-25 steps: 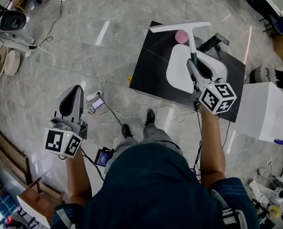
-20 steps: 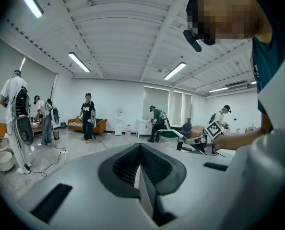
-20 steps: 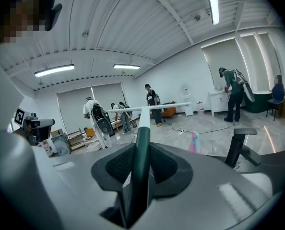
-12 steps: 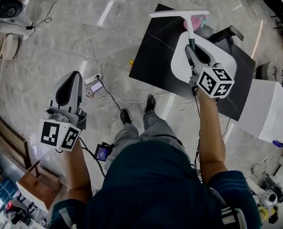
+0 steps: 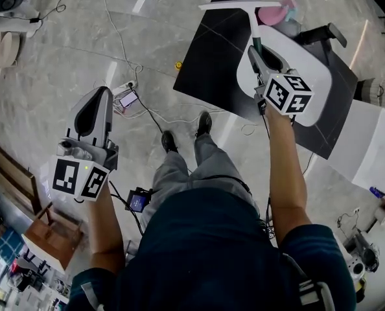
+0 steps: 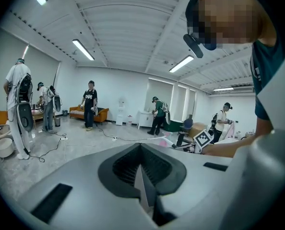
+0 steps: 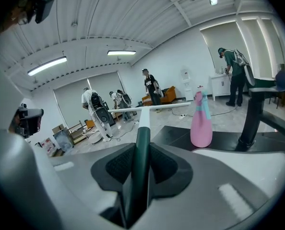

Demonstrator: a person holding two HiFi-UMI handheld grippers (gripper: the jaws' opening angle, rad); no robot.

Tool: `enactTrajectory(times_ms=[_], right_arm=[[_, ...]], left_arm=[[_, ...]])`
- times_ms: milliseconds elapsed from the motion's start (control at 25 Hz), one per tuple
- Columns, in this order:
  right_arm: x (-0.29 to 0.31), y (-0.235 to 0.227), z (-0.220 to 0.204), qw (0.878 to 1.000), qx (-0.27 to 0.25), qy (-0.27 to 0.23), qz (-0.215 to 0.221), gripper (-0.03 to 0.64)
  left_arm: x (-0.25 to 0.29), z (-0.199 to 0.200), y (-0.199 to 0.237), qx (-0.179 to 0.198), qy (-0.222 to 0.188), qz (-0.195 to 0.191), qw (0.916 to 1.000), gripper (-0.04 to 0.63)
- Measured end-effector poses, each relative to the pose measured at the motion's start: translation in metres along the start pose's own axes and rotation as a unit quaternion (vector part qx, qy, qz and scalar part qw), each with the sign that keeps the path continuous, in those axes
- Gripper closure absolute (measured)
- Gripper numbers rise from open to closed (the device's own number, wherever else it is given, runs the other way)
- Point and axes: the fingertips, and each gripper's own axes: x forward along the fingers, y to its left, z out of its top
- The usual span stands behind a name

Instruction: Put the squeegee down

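The squeegee has a long white blade [image 5: 241,6] and a dark green handle [image 5: 255,43]. My right gripper [image 5: 258,52] is shut on that handle and holds the squeegee out over the black tabletop [image 5: 205,57], blade away from me. In the right gripper view the green handle [image 7: 140,162] runs straight between the jaws up to the white blade [image 7: 149,108]. My left gripper [image 5: 104,94] hangs off to the left over the grey floor. In the left gripper view its jaws [image 6: 141,166] stand shut with nothing between them.
A pink spray bottle [image 5: 270,15] [image 7: 201,121] stands on the black tabletop just right of the squeegee blade. A white rounded panel [image 5: 309,60] lies under my right gripper, a black post [image 7: 253,114] rises beside it. Cables and a power strip [image 5: 124,92] lie on the floor. A white box [image 5: 374,148] stands right.
Both grippers have sunk, the right one more, bringing the squeegee closer to the black tabletop. The grip on the handle is unchanged; the left gripper stays shut and empty.
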Motion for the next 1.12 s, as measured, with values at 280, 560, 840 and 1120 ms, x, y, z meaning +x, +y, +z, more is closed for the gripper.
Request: enactTrajectory(times_ms=[280, 560, 840, 1120], right_arm=[[0.023, -0.013, -0.029, 1.000, 0.005, 0.022, -0.003, 0.517], [0.046, -0.028, -0.055, 0.999, 0.012, 0.039, -0.009, 0.517], [0.055, -0.043, -0.080, 0.998, 0.017, 0.061, -0.011, 0.517], [0.061, -0.038, -0.091, 0.998, 0.011, 0.068, -0.017, 0.516]], left_arm=[[0.004, -0.016, 0.002, -0.009, 0.017, 0.006, 0.9998, 0.591], [0.013, -0.041, 0.003, -0.022, 0.036, 0.004, 0.9991, 0.591], [0.027, -0.054, -0.008, -0.025, 0.048, -0.002, 0.9985, 0.591], [0.028, -0.055, -0.005, -0.025, 0.047, -0.008, 0.9985, 0.591]])
